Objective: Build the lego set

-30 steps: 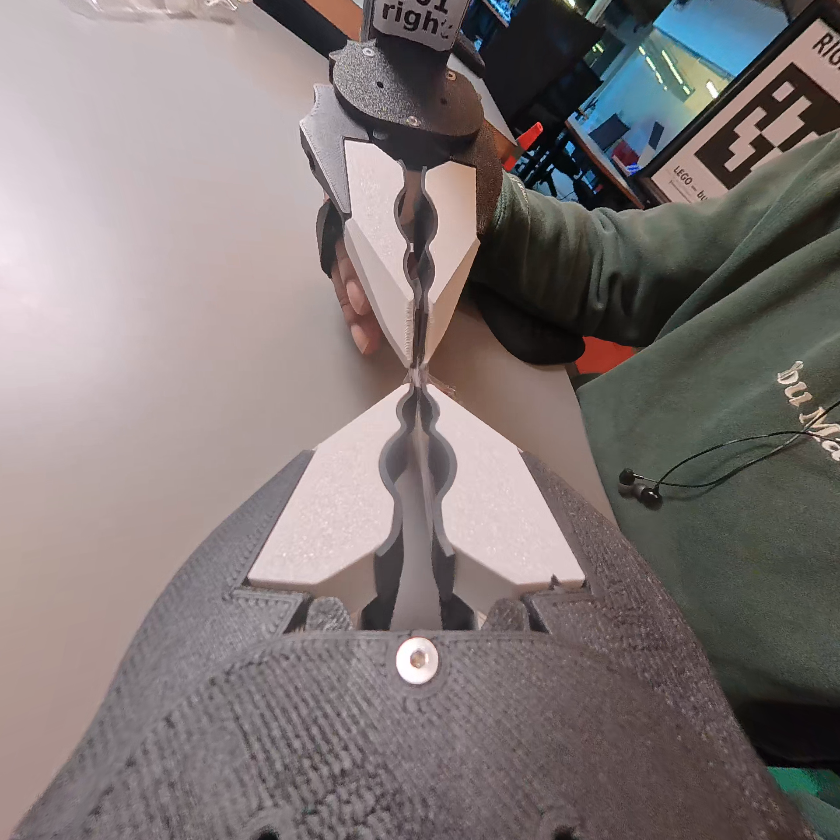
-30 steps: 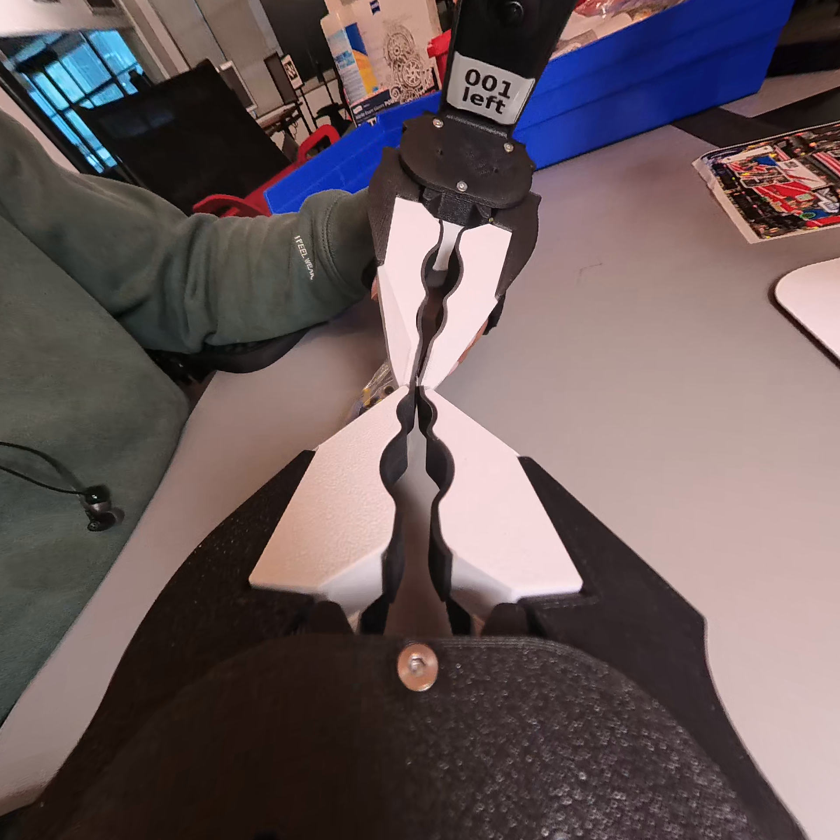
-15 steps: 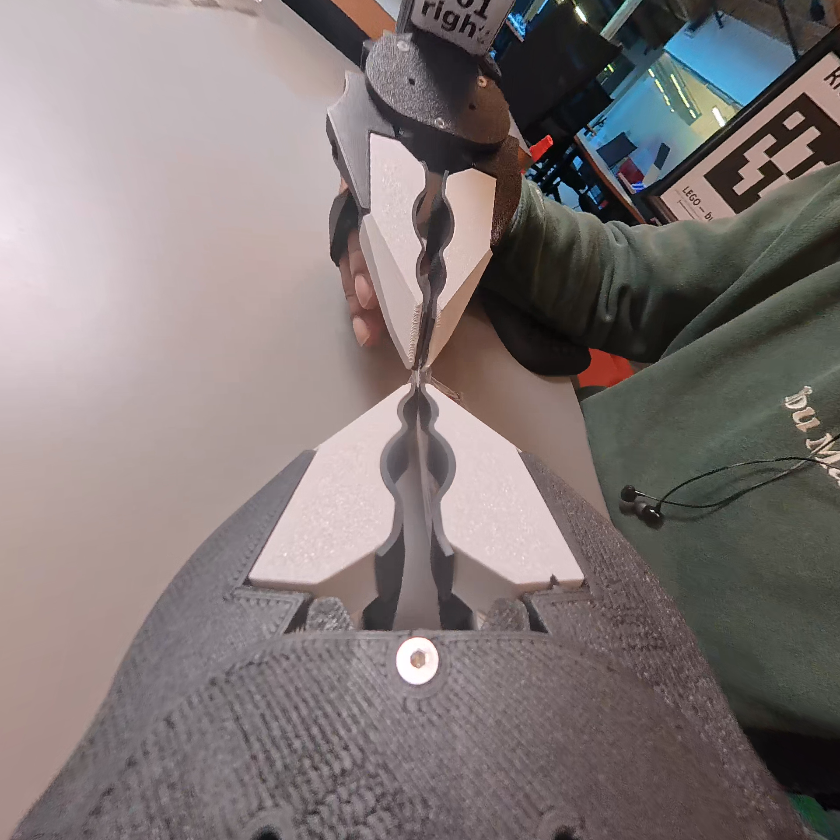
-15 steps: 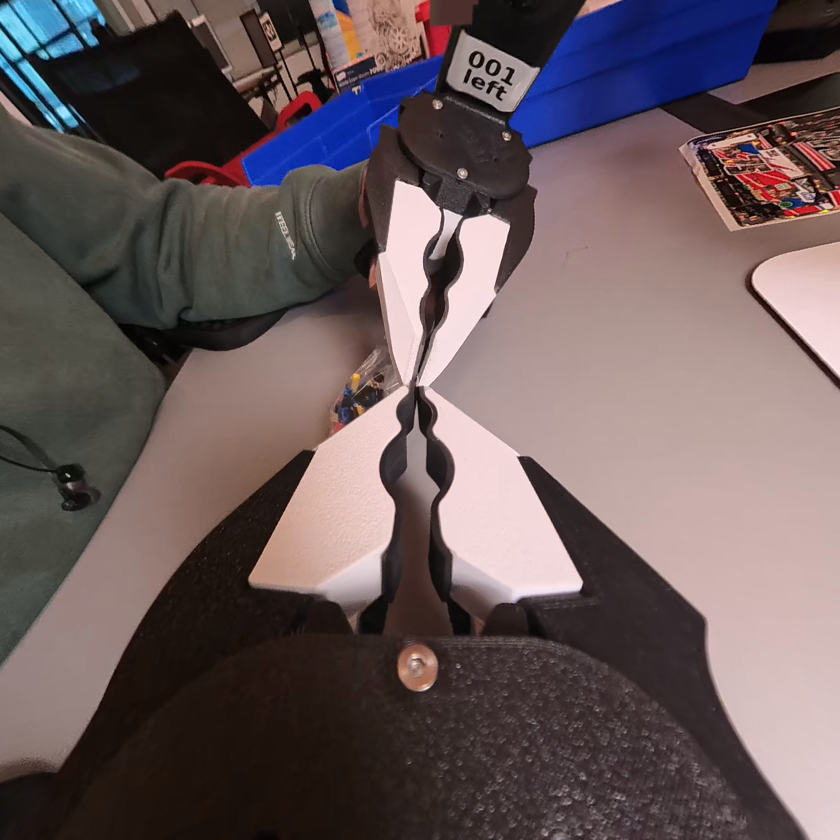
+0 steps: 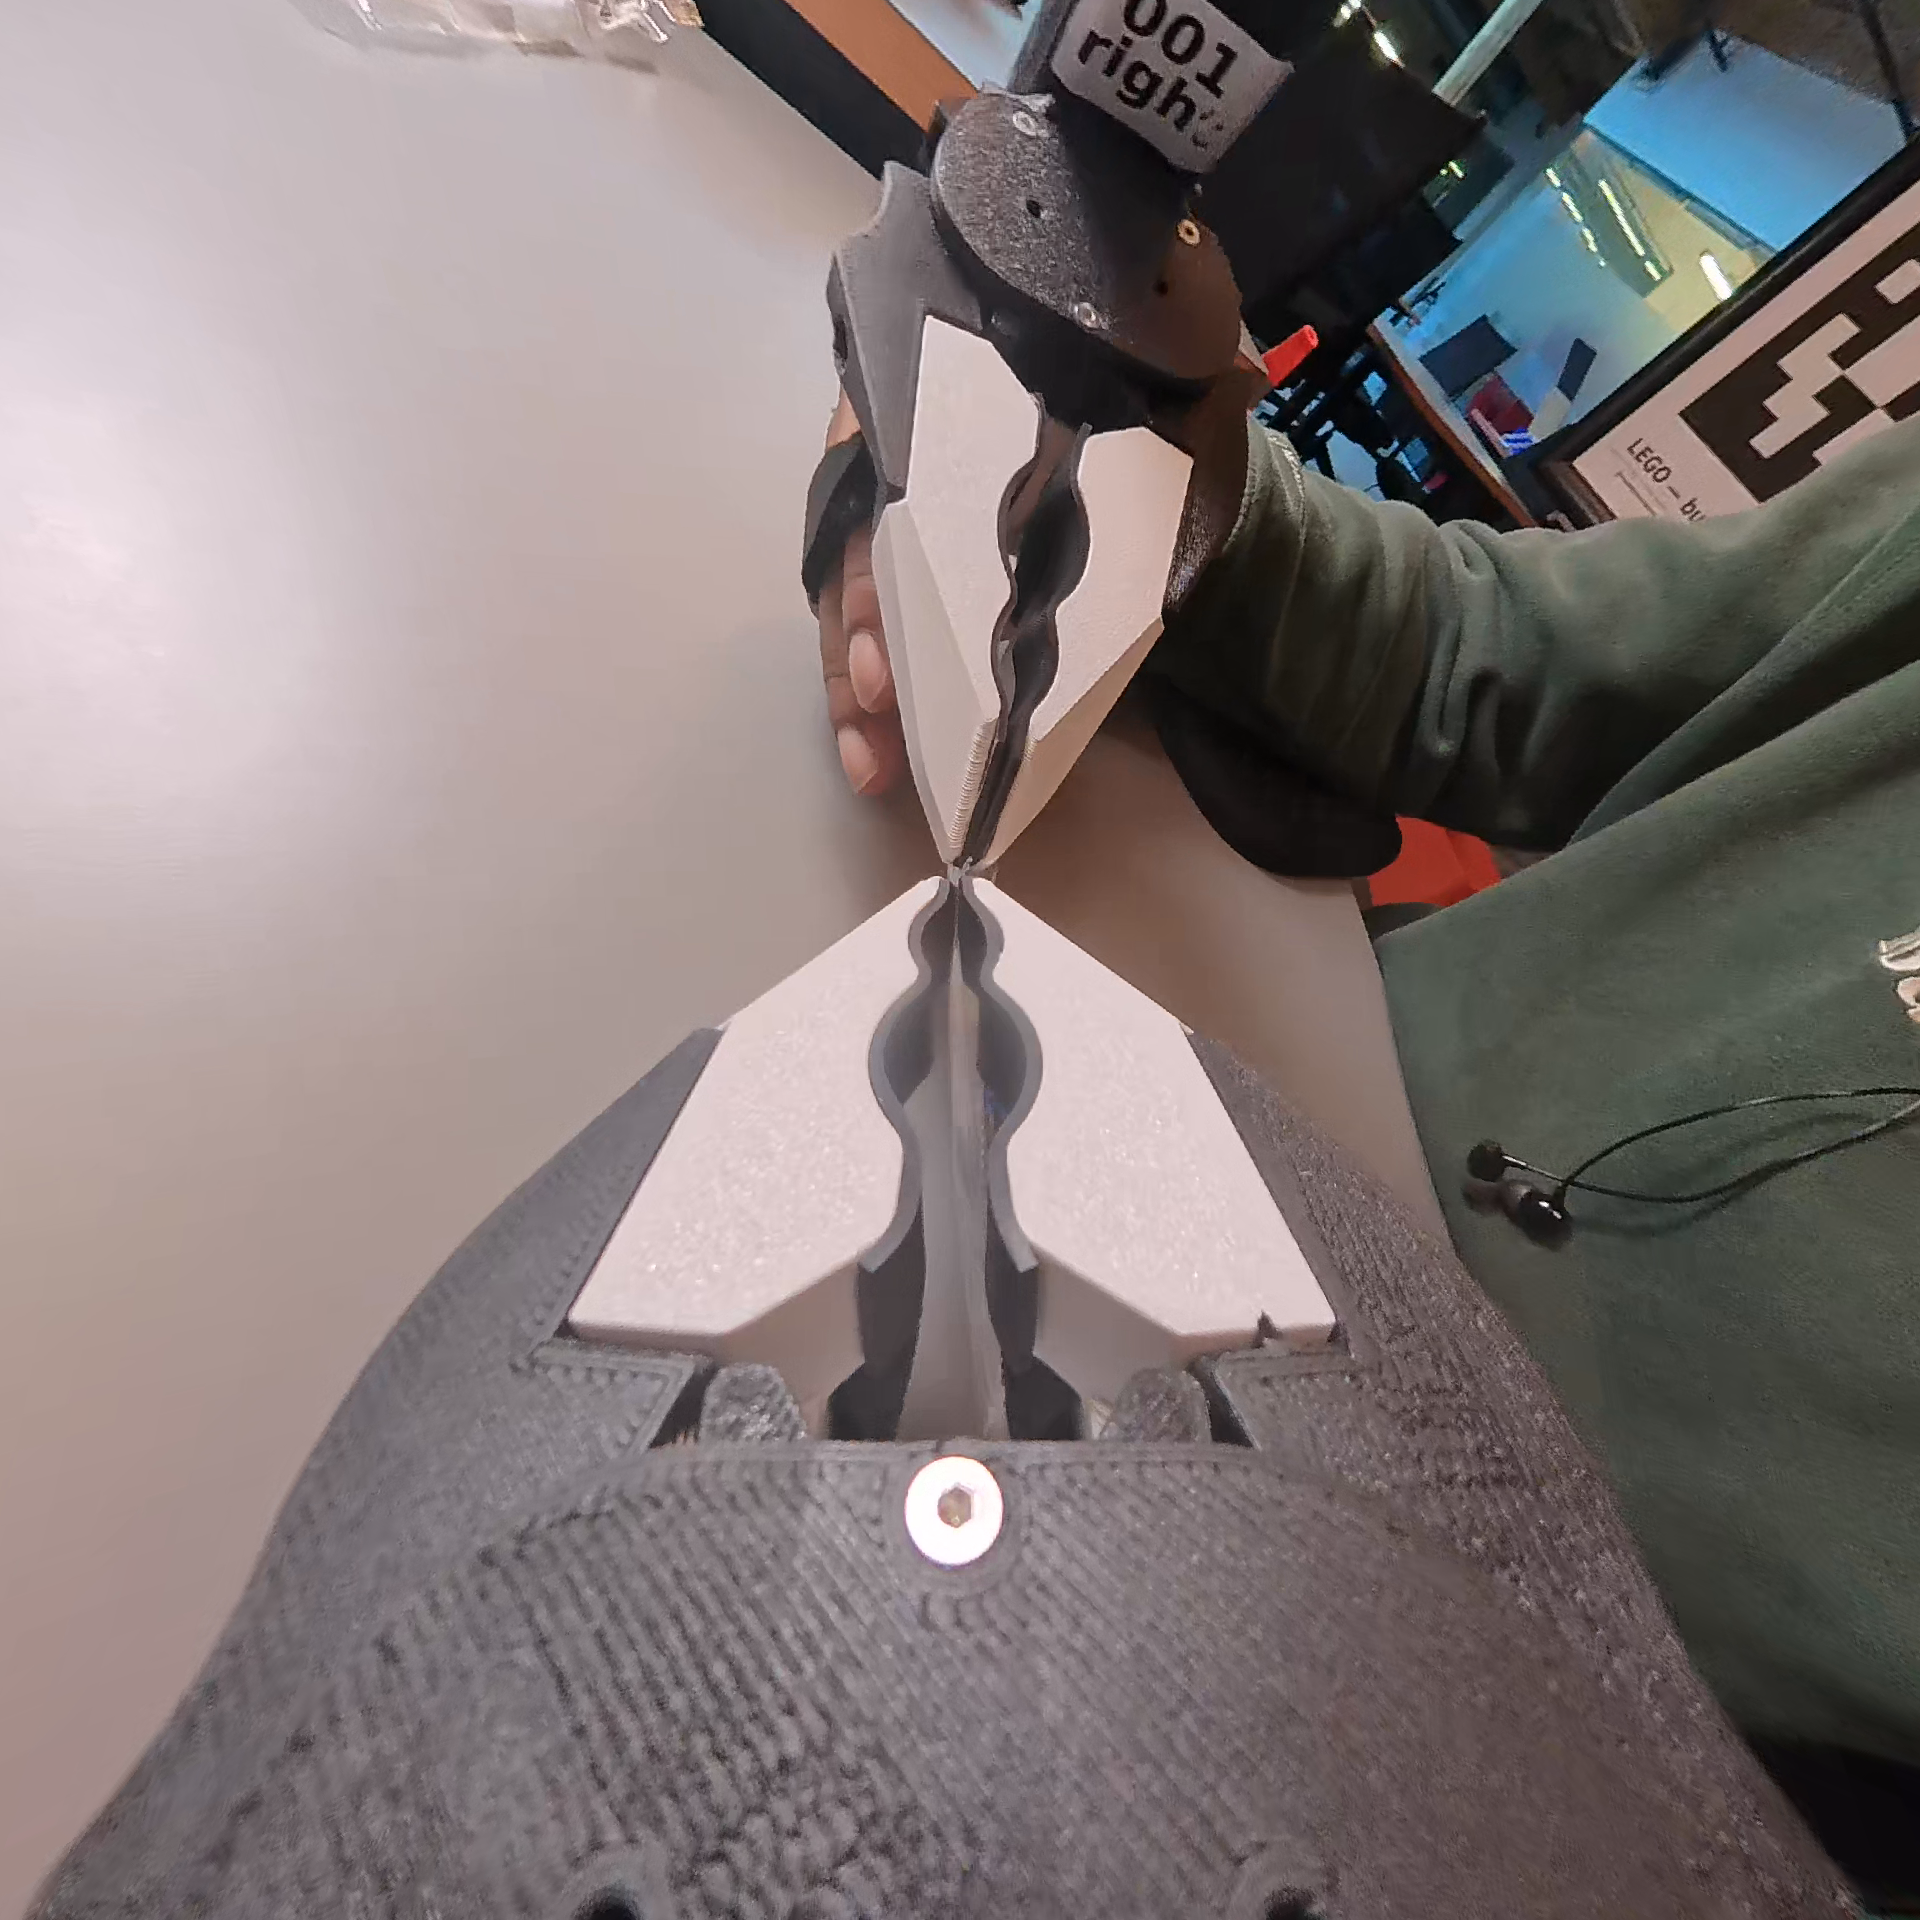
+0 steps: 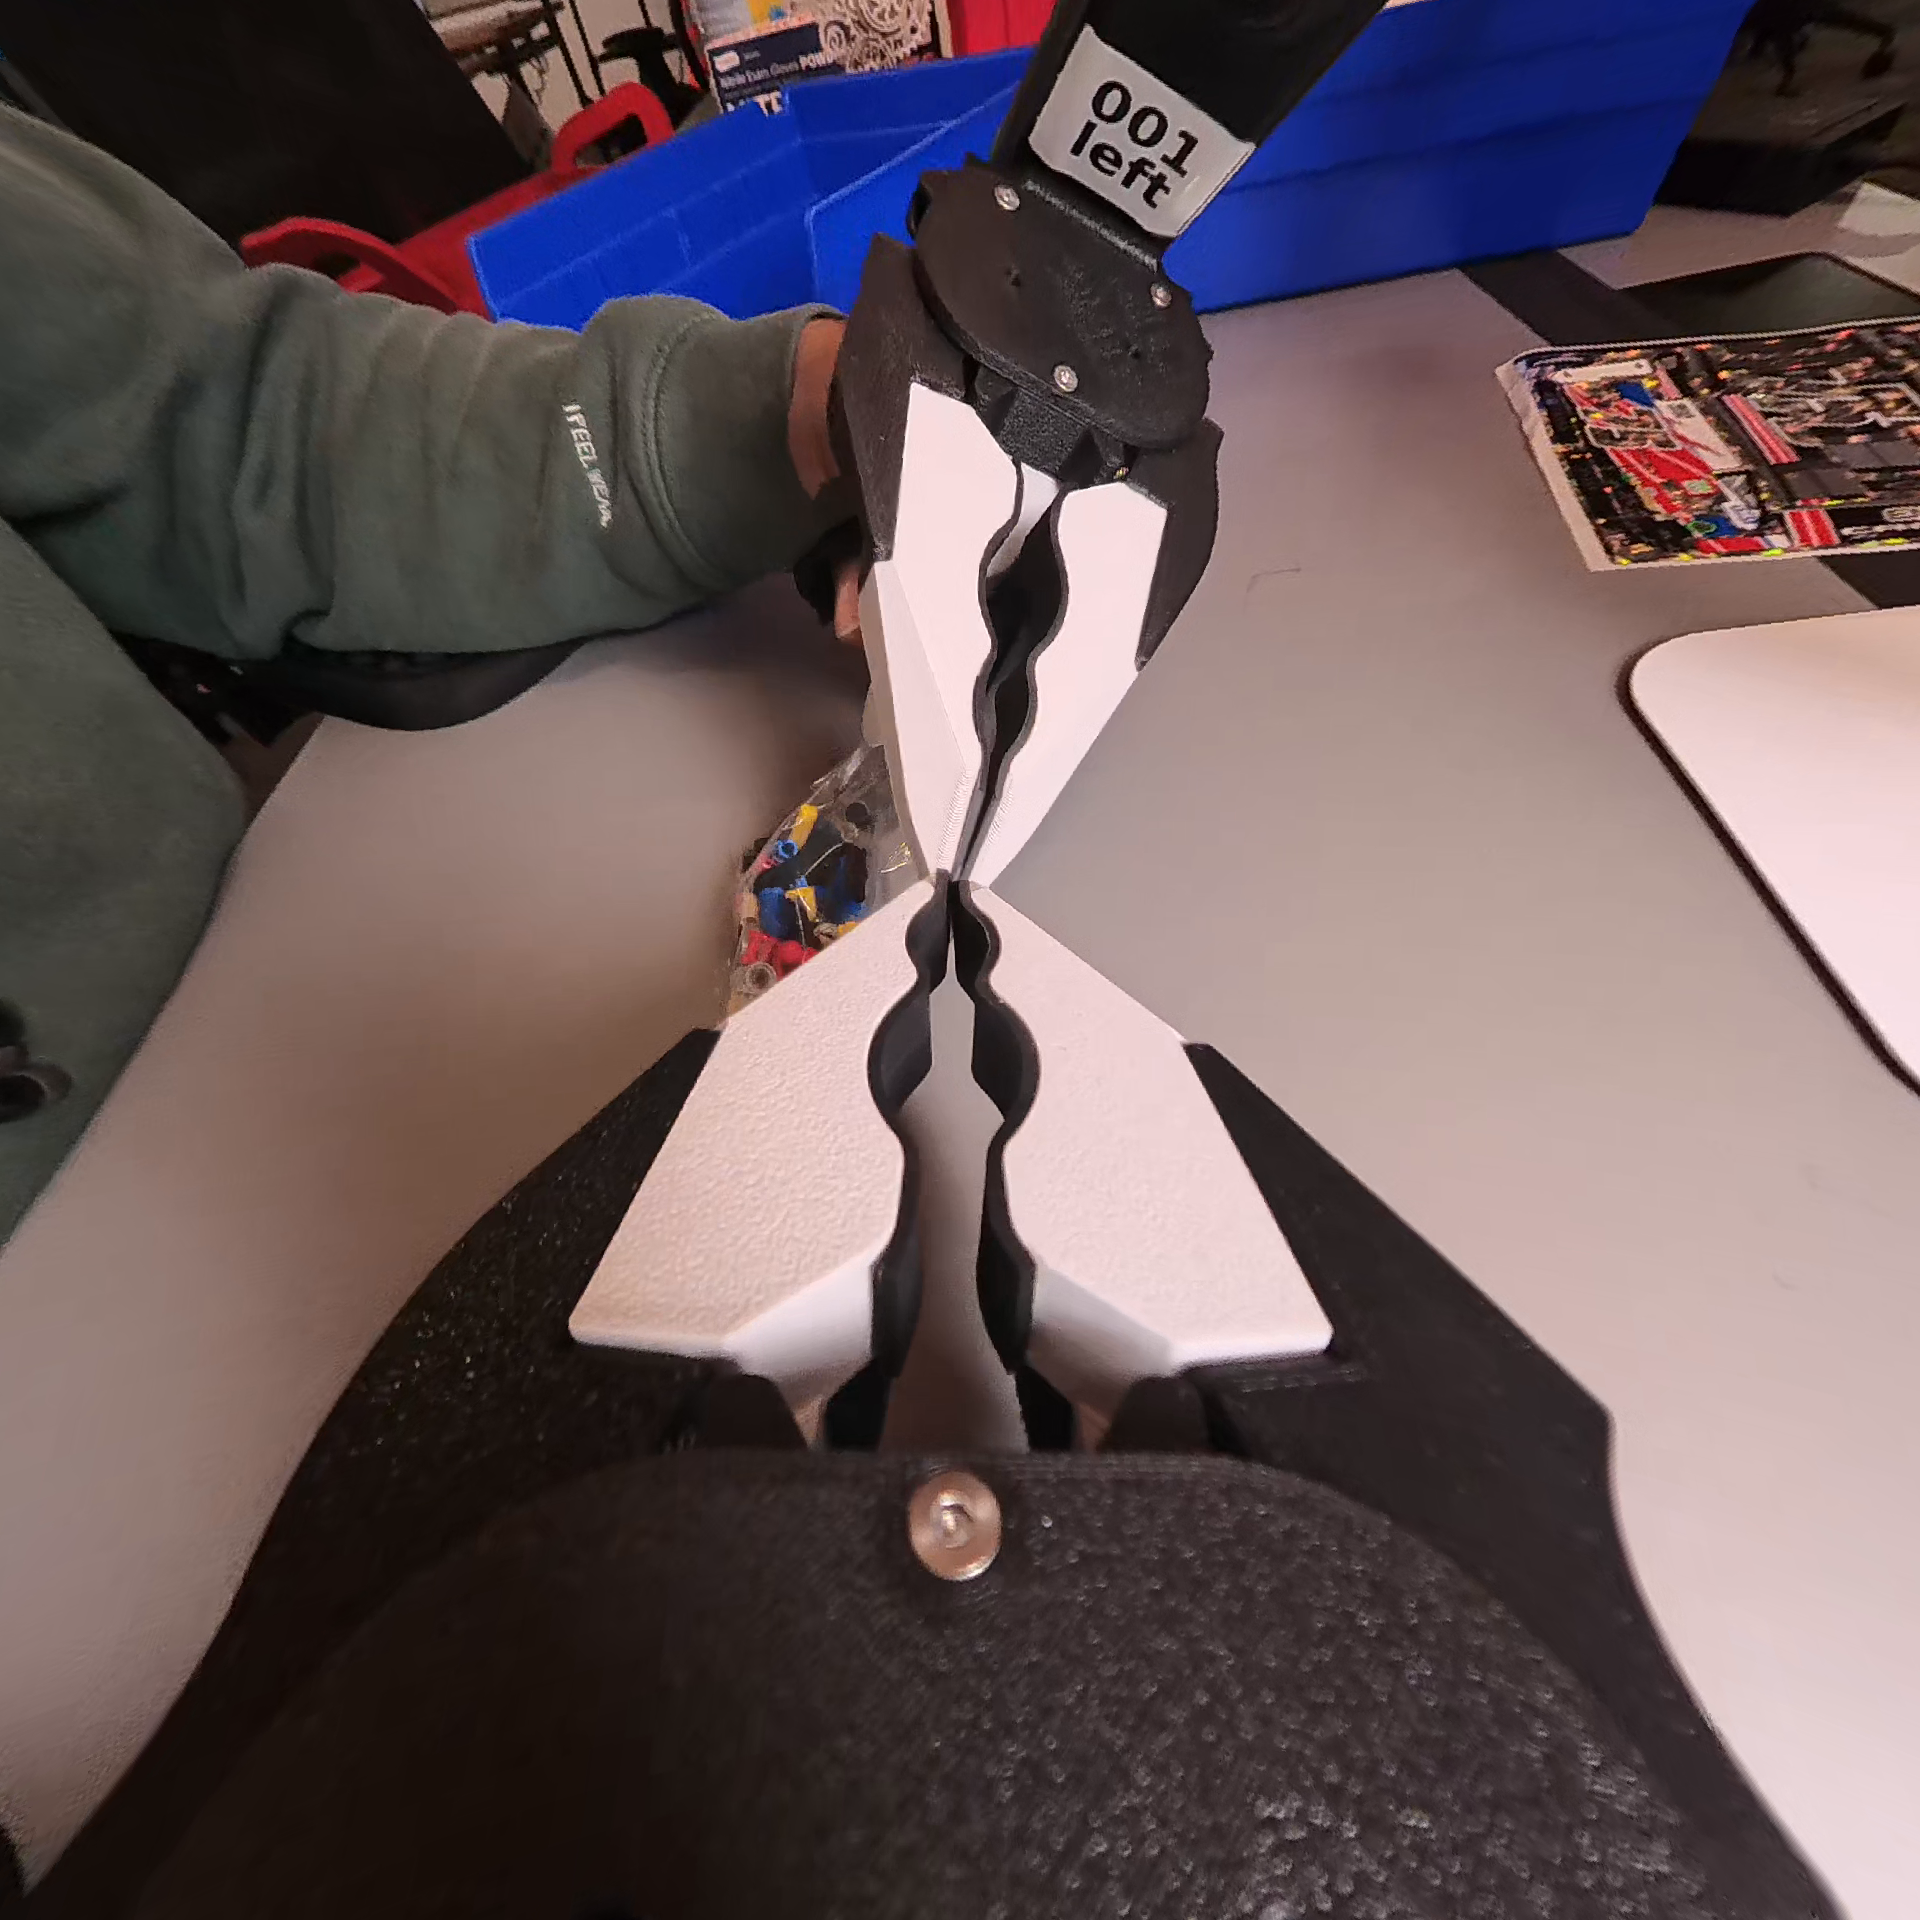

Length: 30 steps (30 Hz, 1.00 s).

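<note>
Both hand-held grippers are pressed together, white wedge fingers meeting tip to tip: the right [image 6: 953,902] nearest, the left [image 6: 961,868] facing it. Beneath the tips, a clear crinkled bag of lego pieces [image 6: 805,904] lies on the smooth grey bench [image 6: 1351,935]; beyond, a glossy booklet [image 6: 1714,447].

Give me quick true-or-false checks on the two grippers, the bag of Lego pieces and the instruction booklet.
1. The black-and-white left gripper and right gripper are both shut, tip to tip. True.
2. The clear plastic bag of colourful Lego pieces sits in a blue bin. False: it is just beside the gripper tips, over the grey table.
3. The colourful printed instruction booklet lies on the table. True.
4. The person's sleeve is red. False: it is green.
</note>
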{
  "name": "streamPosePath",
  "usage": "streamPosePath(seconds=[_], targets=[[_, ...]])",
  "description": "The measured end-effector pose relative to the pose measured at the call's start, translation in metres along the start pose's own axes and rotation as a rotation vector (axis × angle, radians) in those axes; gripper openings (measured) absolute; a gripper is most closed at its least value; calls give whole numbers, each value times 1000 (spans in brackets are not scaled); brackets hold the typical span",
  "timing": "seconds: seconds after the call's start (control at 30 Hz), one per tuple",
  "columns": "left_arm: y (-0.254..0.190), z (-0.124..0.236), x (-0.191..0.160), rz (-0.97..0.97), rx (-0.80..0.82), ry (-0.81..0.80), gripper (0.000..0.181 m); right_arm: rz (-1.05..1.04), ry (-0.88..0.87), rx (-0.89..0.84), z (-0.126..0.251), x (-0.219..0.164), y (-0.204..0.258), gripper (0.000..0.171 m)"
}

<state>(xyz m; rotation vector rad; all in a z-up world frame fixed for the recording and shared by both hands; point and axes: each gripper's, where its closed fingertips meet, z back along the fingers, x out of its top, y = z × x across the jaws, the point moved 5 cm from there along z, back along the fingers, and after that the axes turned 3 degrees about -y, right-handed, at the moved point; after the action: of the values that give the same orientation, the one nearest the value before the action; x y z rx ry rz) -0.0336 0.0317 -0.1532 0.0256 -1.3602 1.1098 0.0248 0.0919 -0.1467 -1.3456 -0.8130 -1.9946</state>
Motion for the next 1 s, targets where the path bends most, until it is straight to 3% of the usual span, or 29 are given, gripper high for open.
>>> streamPosePath(seconds=[0.17,0.47,1.0], targets=[[5,5,6,165,-47,-63,0,164,-23,-97,0,6,-1,0],[20,9,-7,318,-109,-53,0,470,84,-217,-14,-4,2,0],[19,5,-11,325,-108,-33,0,767,252,-321,-16,-8,18,0]])
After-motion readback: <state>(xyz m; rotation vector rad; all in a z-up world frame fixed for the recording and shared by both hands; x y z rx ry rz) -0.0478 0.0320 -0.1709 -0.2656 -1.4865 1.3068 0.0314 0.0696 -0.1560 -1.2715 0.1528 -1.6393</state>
